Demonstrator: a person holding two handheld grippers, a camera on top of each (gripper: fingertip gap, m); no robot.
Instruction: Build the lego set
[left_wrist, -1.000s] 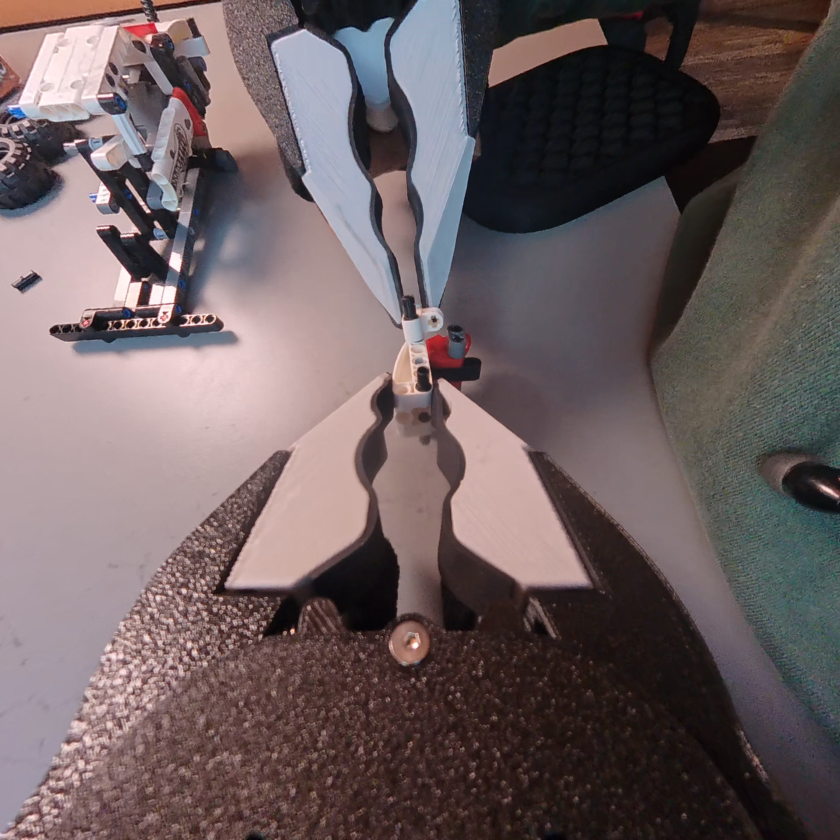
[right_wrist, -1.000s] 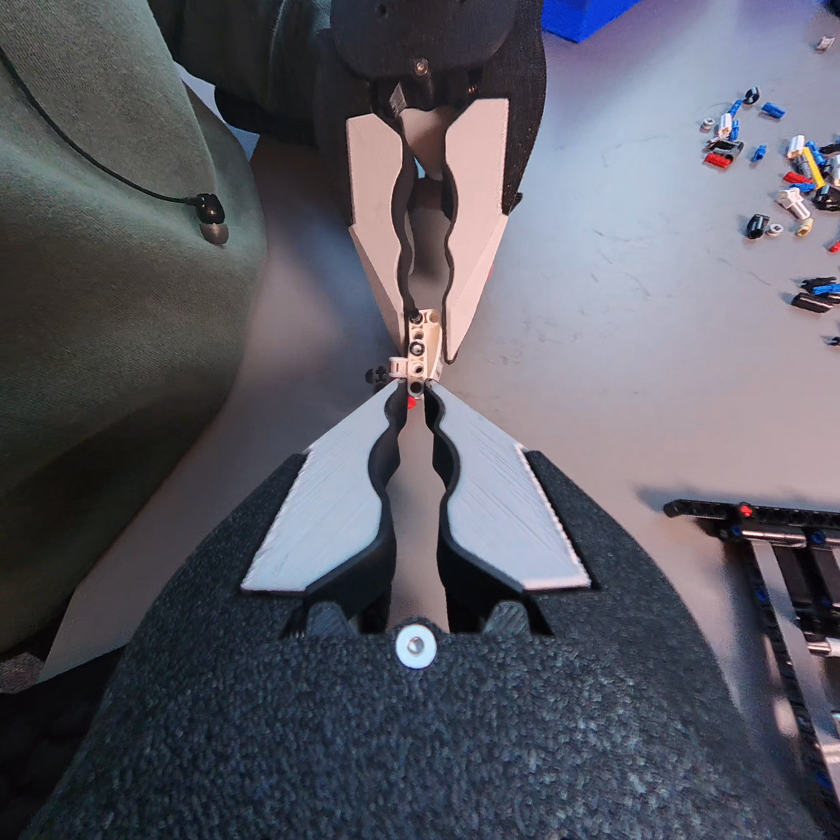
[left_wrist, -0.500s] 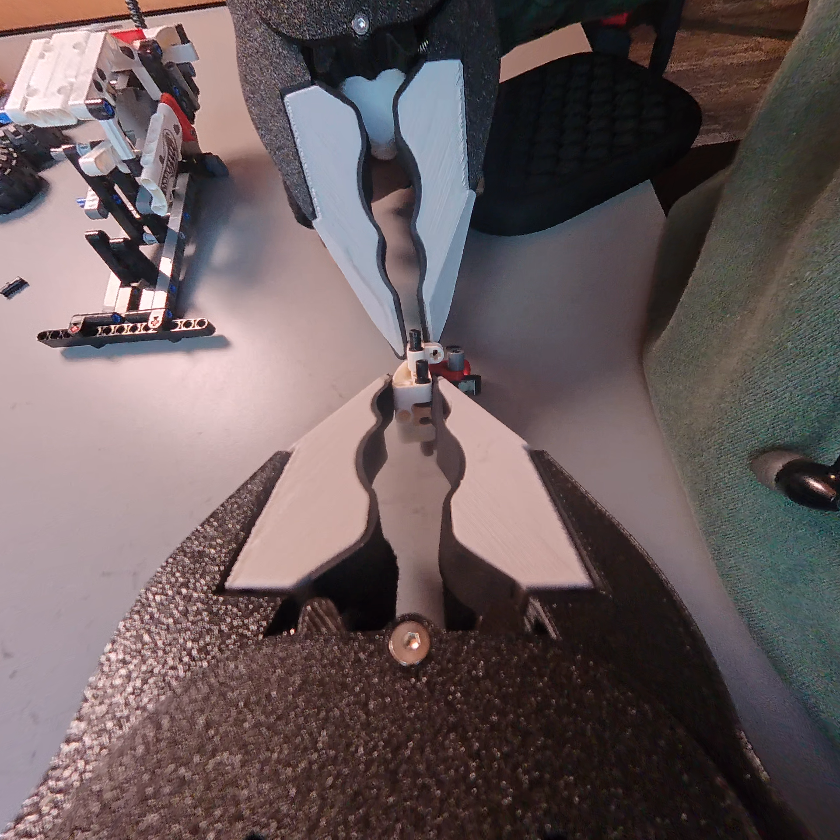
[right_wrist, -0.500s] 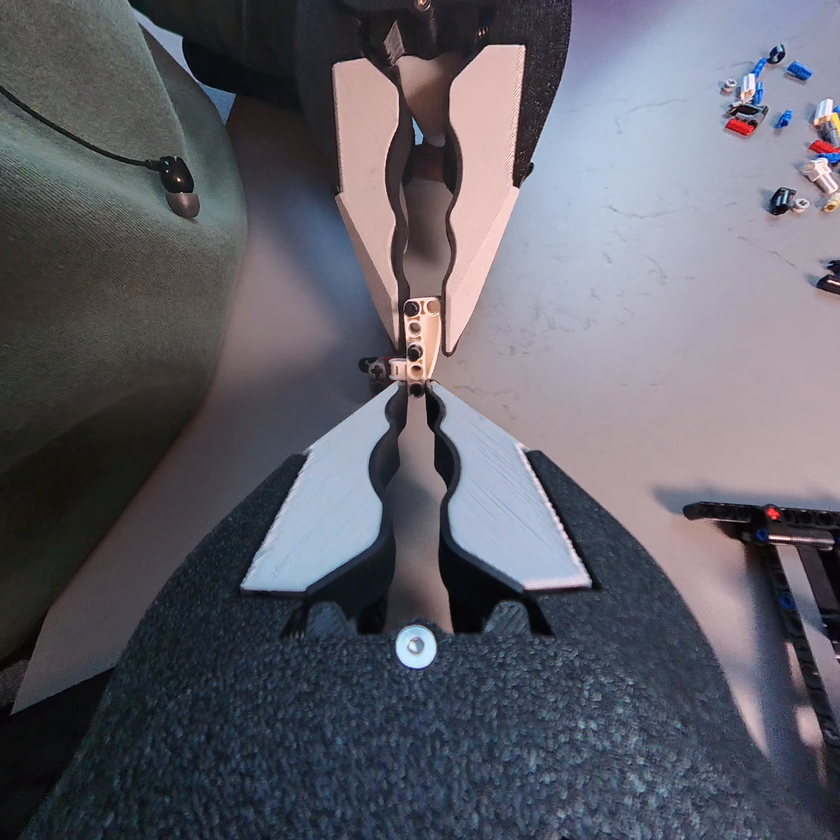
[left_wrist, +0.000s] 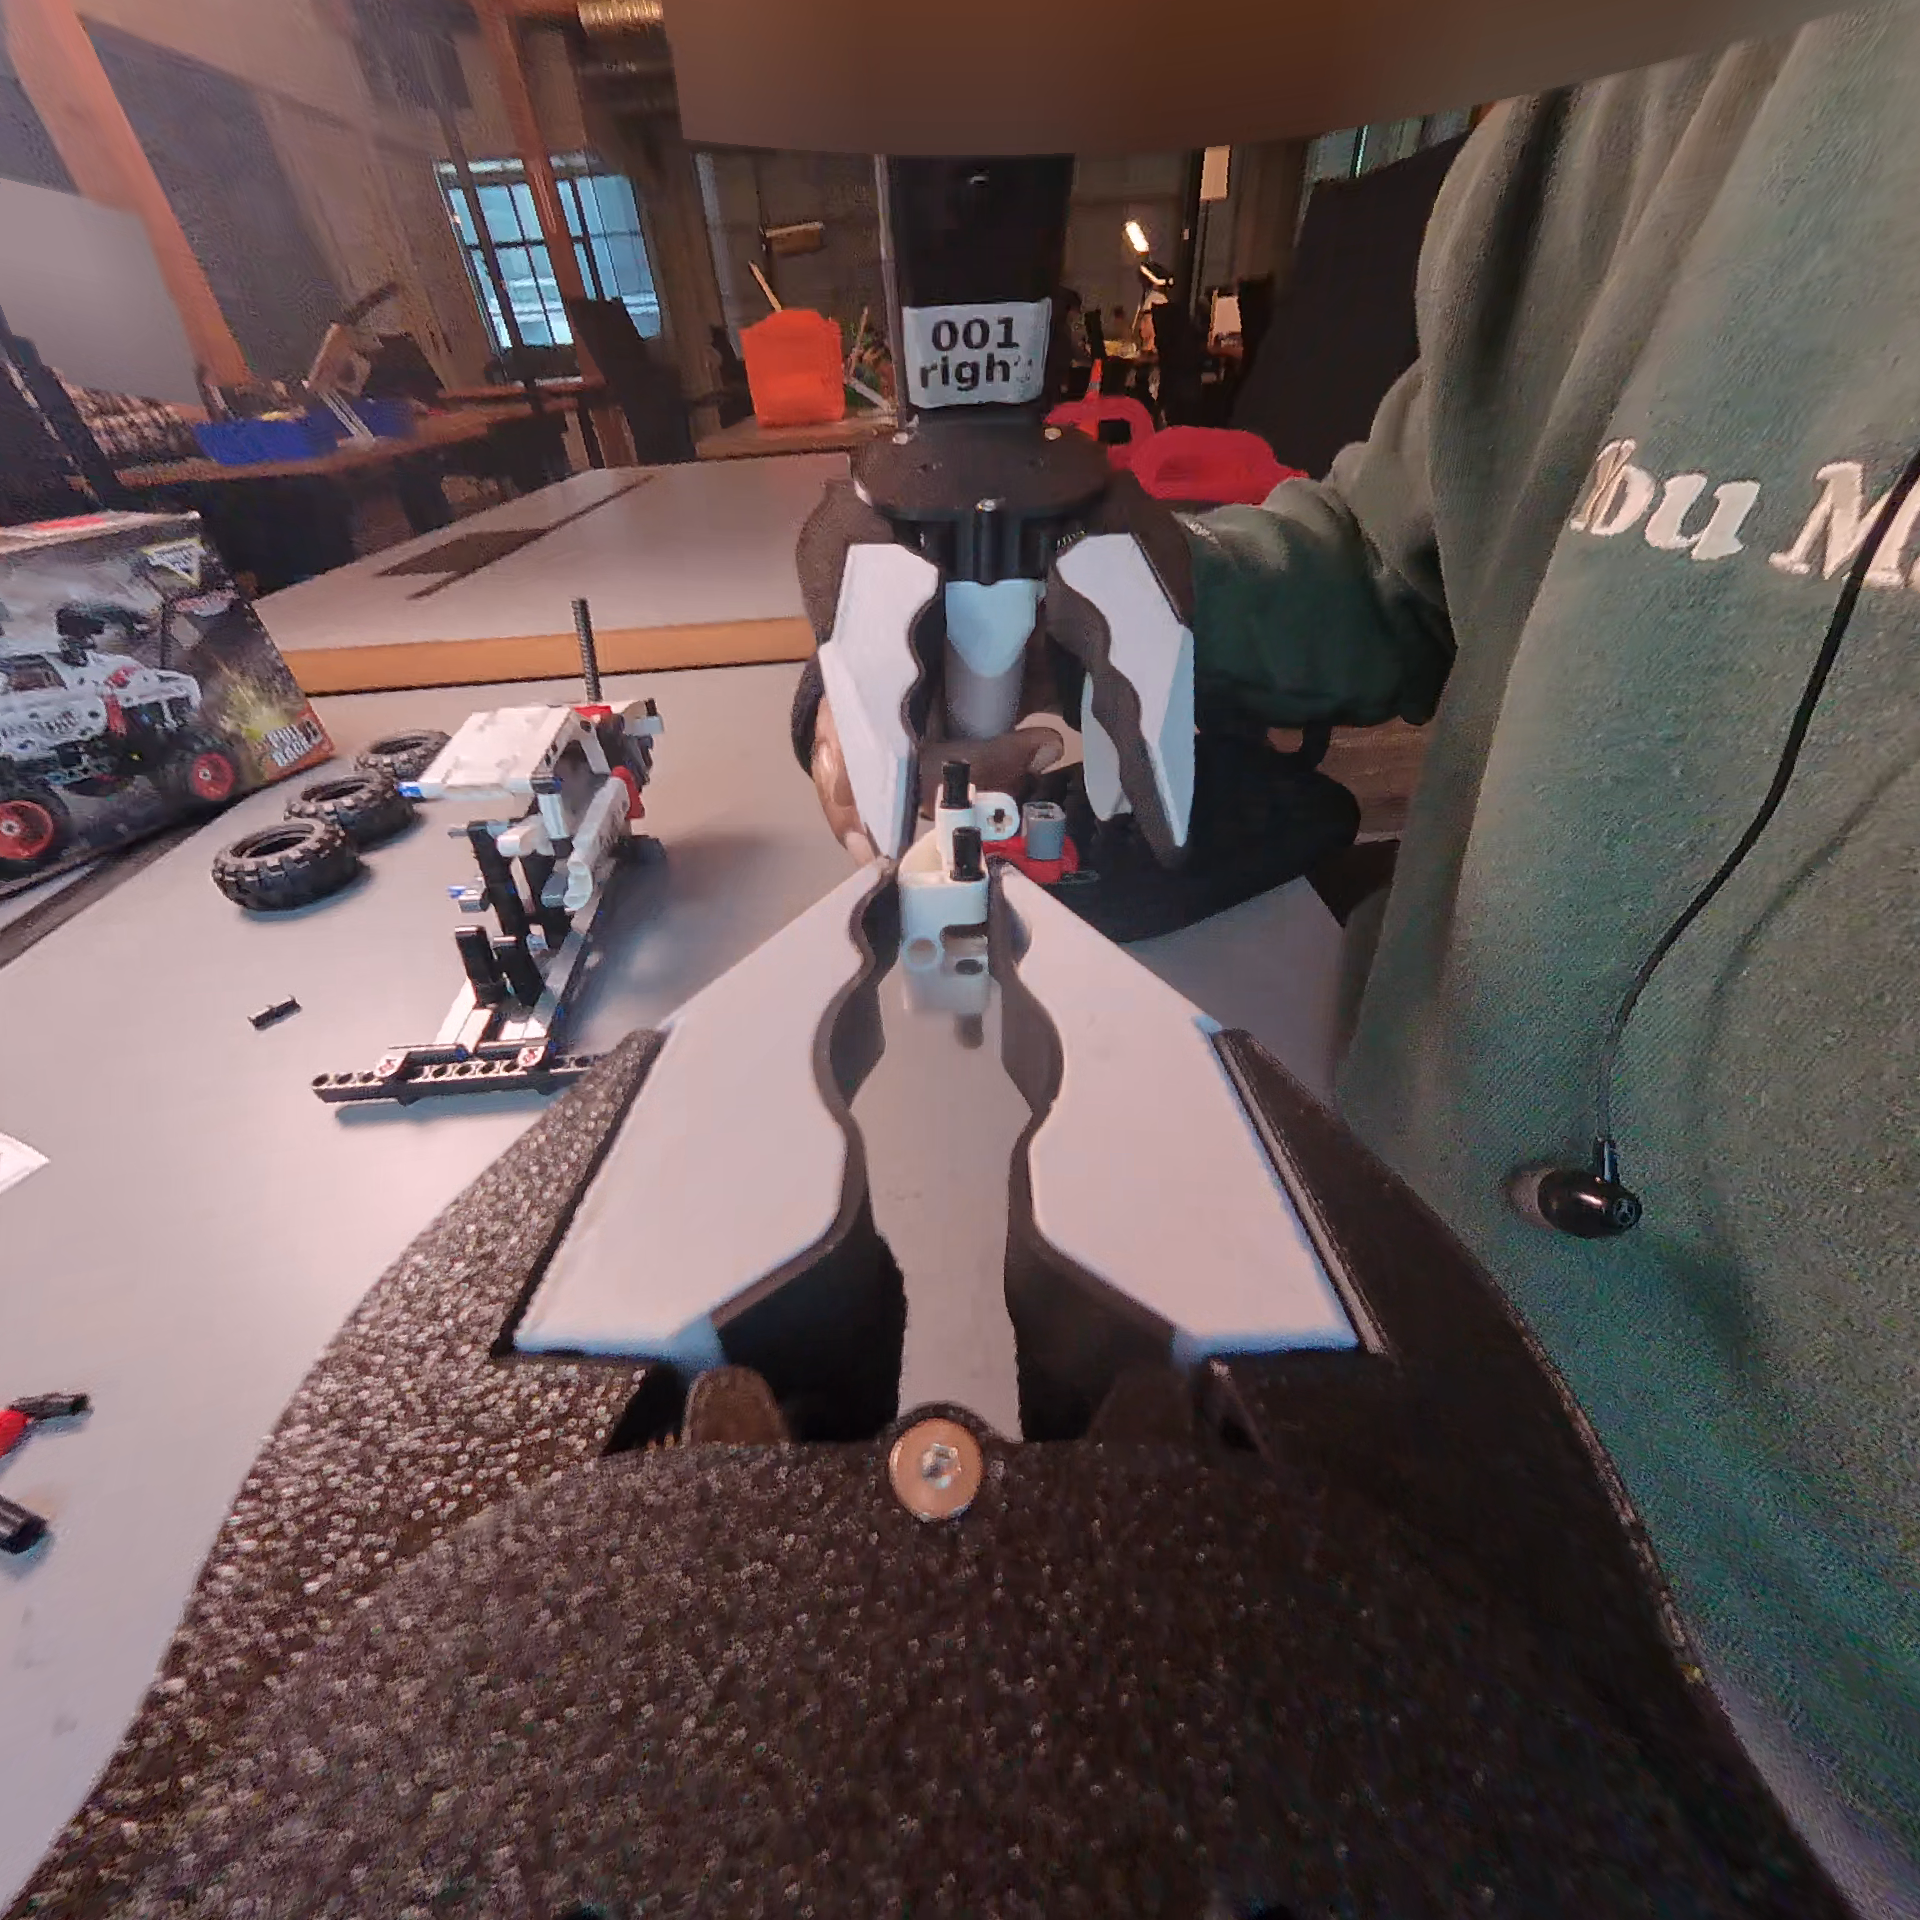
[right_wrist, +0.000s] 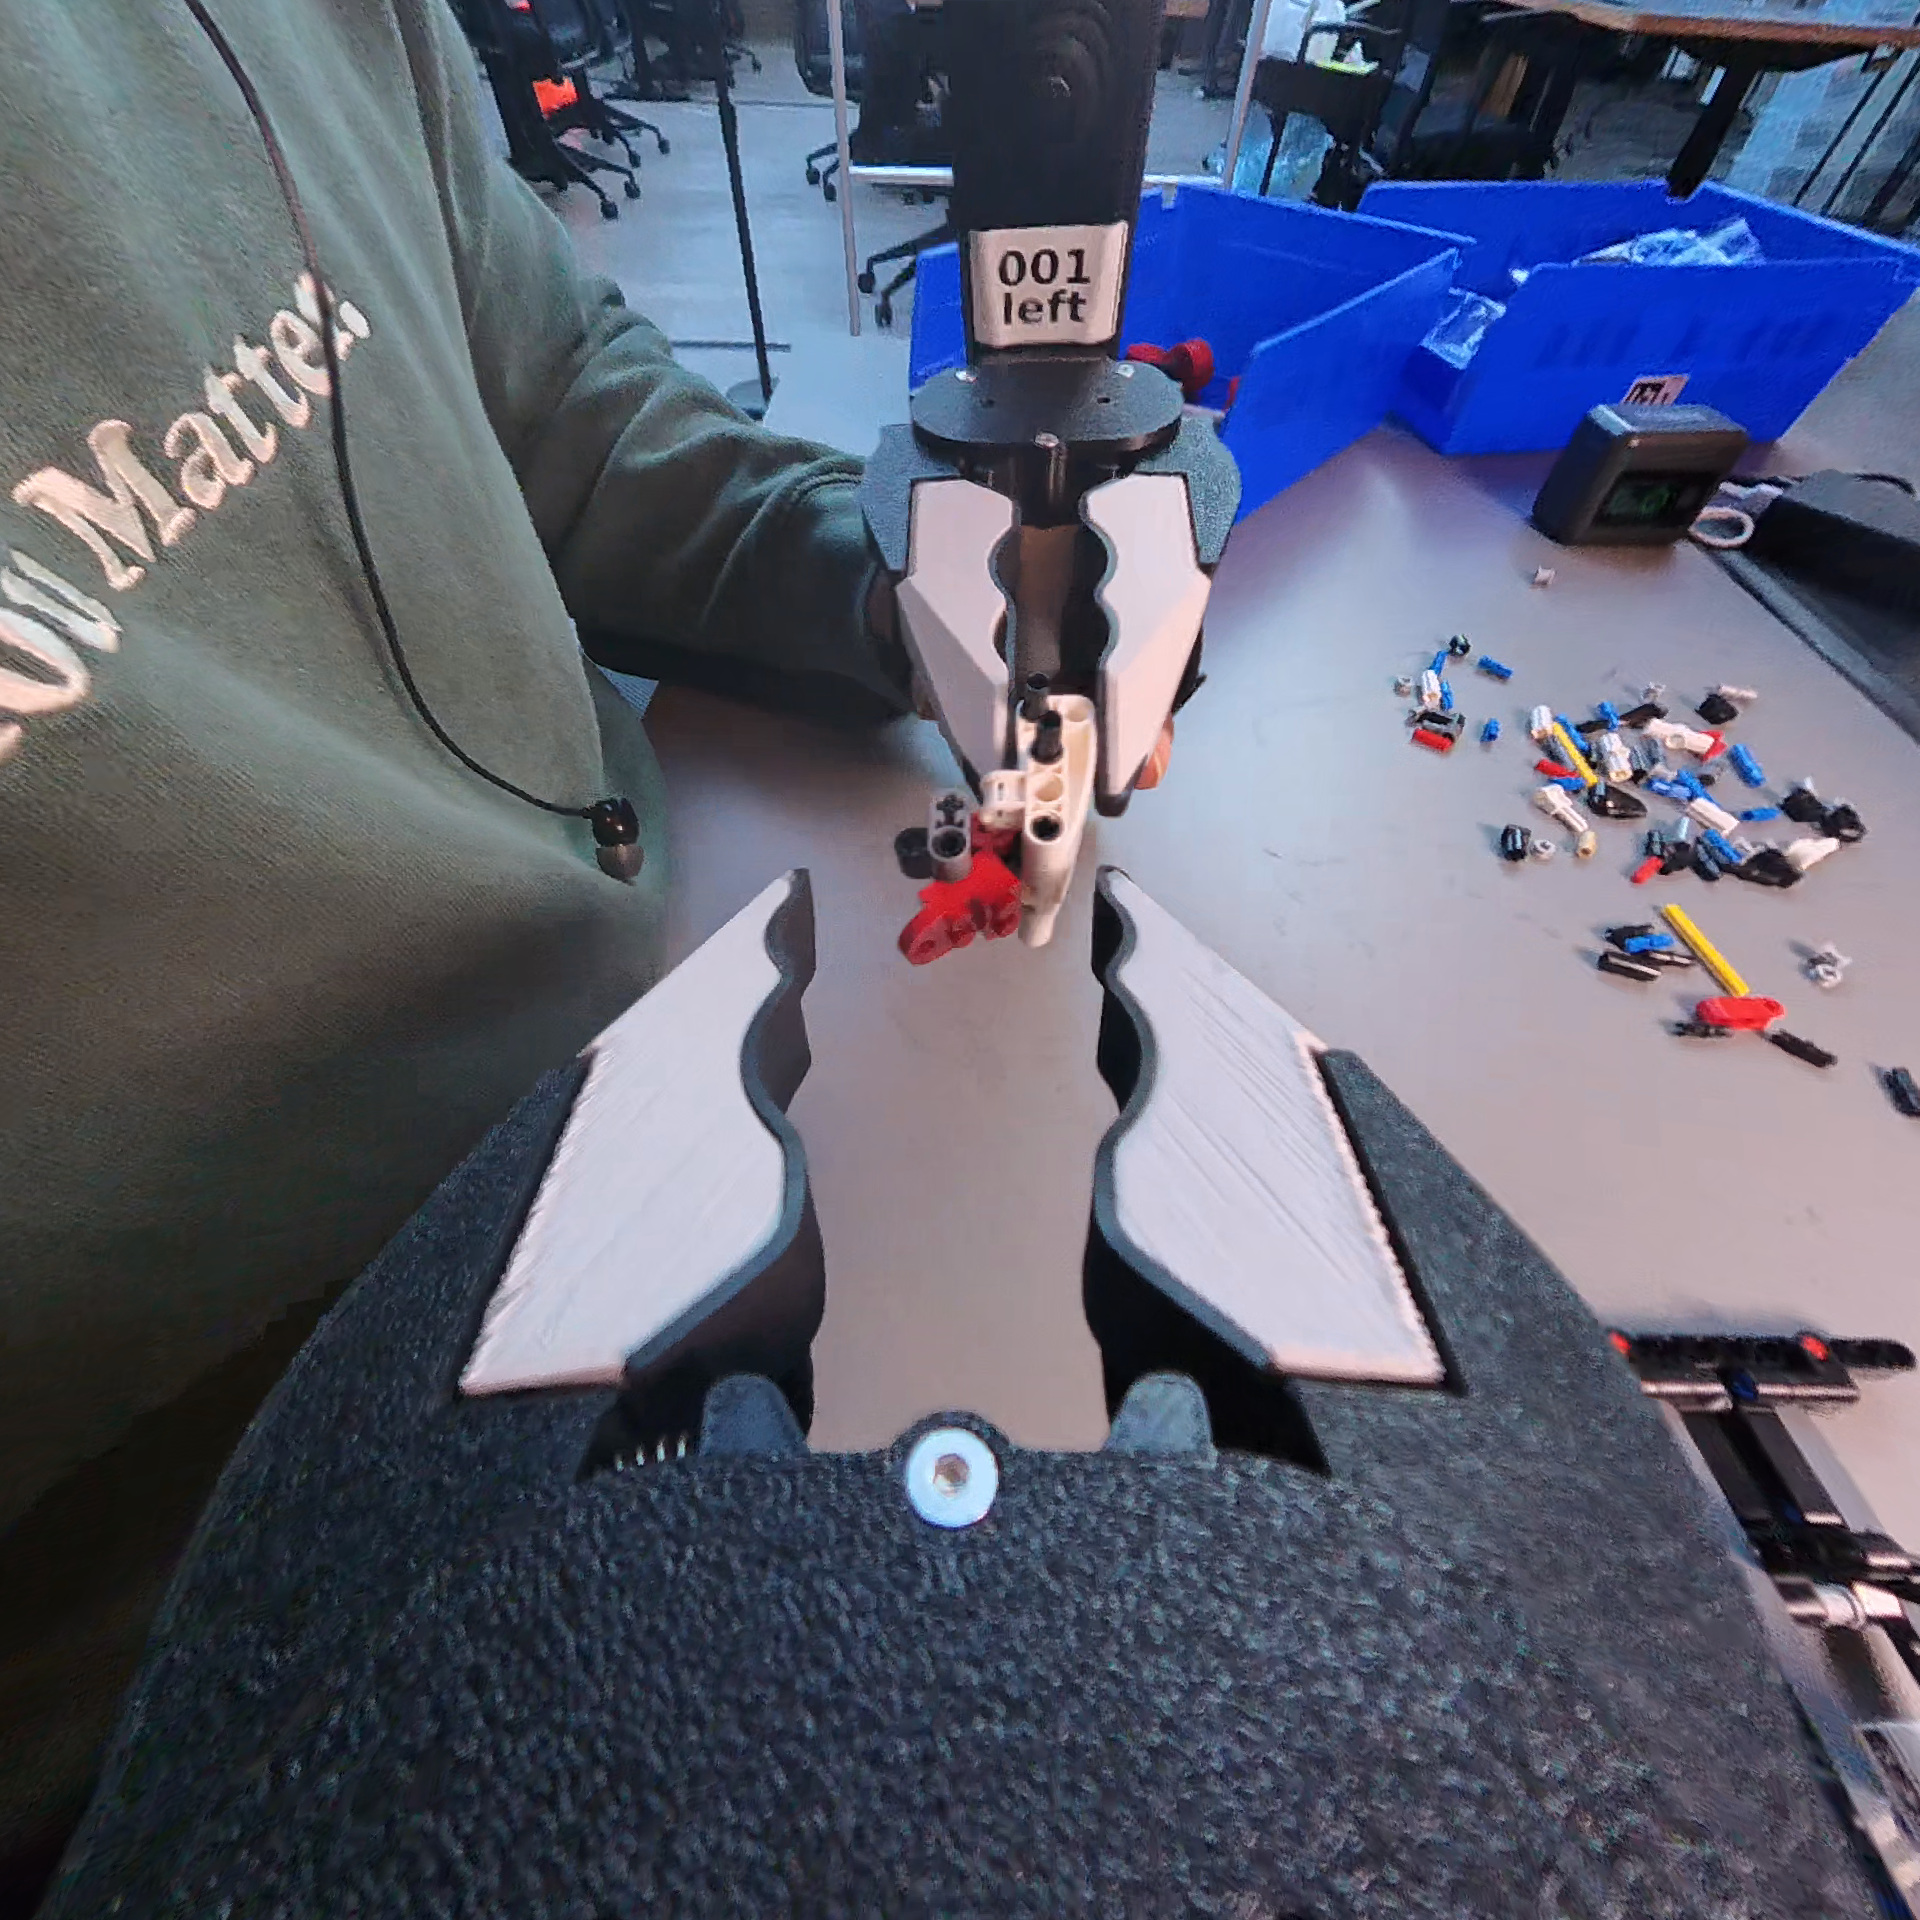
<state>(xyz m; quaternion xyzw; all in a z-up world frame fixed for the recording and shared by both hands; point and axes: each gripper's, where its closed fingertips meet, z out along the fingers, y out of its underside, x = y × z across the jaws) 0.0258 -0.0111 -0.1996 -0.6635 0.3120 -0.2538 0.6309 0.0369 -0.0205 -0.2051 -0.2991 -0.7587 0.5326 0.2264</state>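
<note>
My left gripper (left_wrist: 943, 885) is shut on a small lego sub-assembly (left_wrist: 940, 920): a white beam with black pins, a white connector, a grey piece and a red piece. In the right wrist view the left gripper (right_wrist: 1044, 774) holds the white beam (right_wrist: 1051, 821) upright from above, with the red piece (right_wrist: 956, 914) hanging at its lower left. My right gripper (right_wrist: 951, 883) is open and empty, its tips on either side just below the sub-assembly. It also shows in the left wrist view (left_wrist: 1029, 831), facing the left gripper.
A half-built black and white chassis (left_wrist: 520, 914) lies on the grey table (left_wrist: 208, 1143), with black tyres (left_wrist: 286, 862) and the set's box (left_wrist: 114, 675) behind. Loose small parts (right_wrist: 1642, 779) lie right. Blue bins (right_wrist: 1558, 312) stand behind. A green sweatshirt (left_wrist: 1662, 831) is close by. Both grippers' tips are close together, under 4 cm apart.
My right gripper has opened and let go of the sub-assembly. Both grippers have tilted up from the table. My left gripper still holds the white beam.
</note>
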